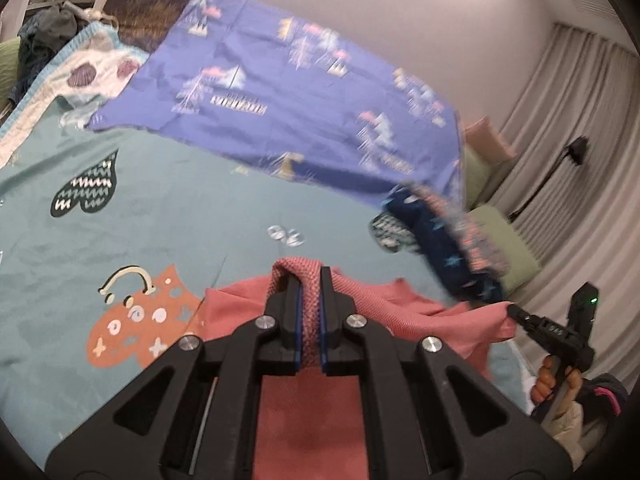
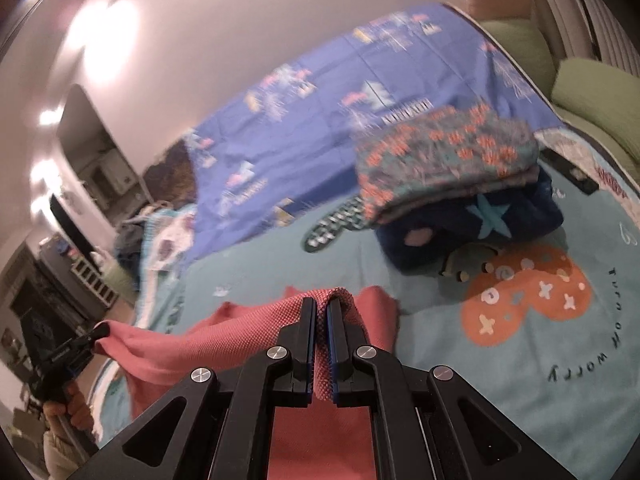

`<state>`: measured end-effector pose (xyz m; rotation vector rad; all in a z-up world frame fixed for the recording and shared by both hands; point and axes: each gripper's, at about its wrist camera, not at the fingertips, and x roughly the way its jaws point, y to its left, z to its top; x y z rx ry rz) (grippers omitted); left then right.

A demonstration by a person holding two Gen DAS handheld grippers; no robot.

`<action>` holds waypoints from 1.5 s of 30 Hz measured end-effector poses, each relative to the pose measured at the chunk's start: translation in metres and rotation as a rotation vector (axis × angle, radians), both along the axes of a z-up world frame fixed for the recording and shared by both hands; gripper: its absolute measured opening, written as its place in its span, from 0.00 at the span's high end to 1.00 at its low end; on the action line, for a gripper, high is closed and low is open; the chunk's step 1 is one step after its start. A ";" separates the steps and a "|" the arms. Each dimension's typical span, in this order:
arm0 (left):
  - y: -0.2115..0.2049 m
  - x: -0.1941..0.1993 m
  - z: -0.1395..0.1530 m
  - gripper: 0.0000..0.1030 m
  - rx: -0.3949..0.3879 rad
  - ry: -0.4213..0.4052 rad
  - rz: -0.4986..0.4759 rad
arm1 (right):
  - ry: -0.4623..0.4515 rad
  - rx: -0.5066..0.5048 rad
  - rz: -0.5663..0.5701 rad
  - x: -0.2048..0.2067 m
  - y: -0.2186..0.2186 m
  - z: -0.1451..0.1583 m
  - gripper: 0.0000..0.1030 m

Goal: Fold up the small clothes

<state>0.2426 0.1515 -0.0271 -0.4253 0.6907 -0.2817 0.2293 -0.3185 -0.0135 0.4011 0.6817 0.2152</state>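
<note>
Left wrist view: the left tongs (image 1: 310, 312) pinched the pink garment (image 1: 312, 412) above the bed (image 1: 168, 208). Right wrist view: the right tongs (image 2: 322, 340) pinched it too. Holding both corners level would fold it neatly.

Folded clothes stack (image 2: 452, 168) blocks bedspread's (image 2: 248, 280) far right
</note>
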 end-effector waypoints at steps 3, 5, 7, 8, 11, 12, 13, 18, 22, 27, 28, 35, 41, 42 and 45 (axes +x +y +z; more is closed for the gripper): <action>-0.006 0.032 -0.034 0.92 0.020 0.091 0.006 | 0.083 -0.036 -0.018 0.031 0.003 -0.026 0.94; -0.008 0.043 -0.054 0.92 0.047 0.127 0.021 | 0.136 -0.068 -0.036 0.045 0.004 -0.043 0.94; -0.007 0.048 -0.072 0.92 0.082 0.160 0.025 | 0.175 -0.086 -0.063 0.052 0.001 -0.059 0.92; -0.005 0.047 -0.079 0.92 0.078 0.173 0.023 | 0.189 -0.078 -0.068 0.052 -0.002 -0.067 0.87; 0.004 0.037 -0.083 0.88 0.062 0.163 0.026 | 0.200 -0.078 -0.066 0.045 -0.011 -0.077 0.74; 0.008 0.032 -0.079 0.81 0.074 0.157 0.039 | 0.192 -0.092 -0.066 0.041 -0.014 -0.076 0.73; 0.013 0.027 -0.074 0.72 0.085 0.151 0.054 | 0.178 -0.121 -0.068 0.035 -0.016 -0.073 0.72; 0.018 -0.001 -0.042 0.71 0.170 0.070 0.009 | 0.056 -0.463 -0.003 0.001 0.007 -0.046 0.69; -0.013 -0.012 -0.044 0.66 0.232 0.159 -0.206 | 0.030 -0.688 0.204 -0.020 0.052 -0.052 0.56; -0.055 -0.002 -0.066 0.66 0.315 0.252 -0.320 | 0.097 -0.696 0.342 -0.014 0.082 -0.071 0.56; -0.056 0.003 -0.067 0.66 0.310 0.254 -0.317 | 0.125 -0.649 0.348 -0.007 0.080 -0.073 0.56; -0.047 0.058 -0.061 0.66 0.237 0.242 -0.192 | 0.175 -0.493 0.231 0.034 0.061 -0.069 0.58; -0.035 0.086 -0.050 0.54 0.214 0.182 -0.081 | 0.123 -0.434 0.134 0.068 0.051 -0.051 0.56; -0.032 0.091 -0.053 0.54 0.221 0.192 -0.058 | 0.126 -0.442 0.101 0.073 0.049 -0.051 0.56; -0.021 0.096 -0.070 0.54 0.232 0.237 -0.019 | 0.173 -0.432 0.037 0.088 0.039 -0.059 0.56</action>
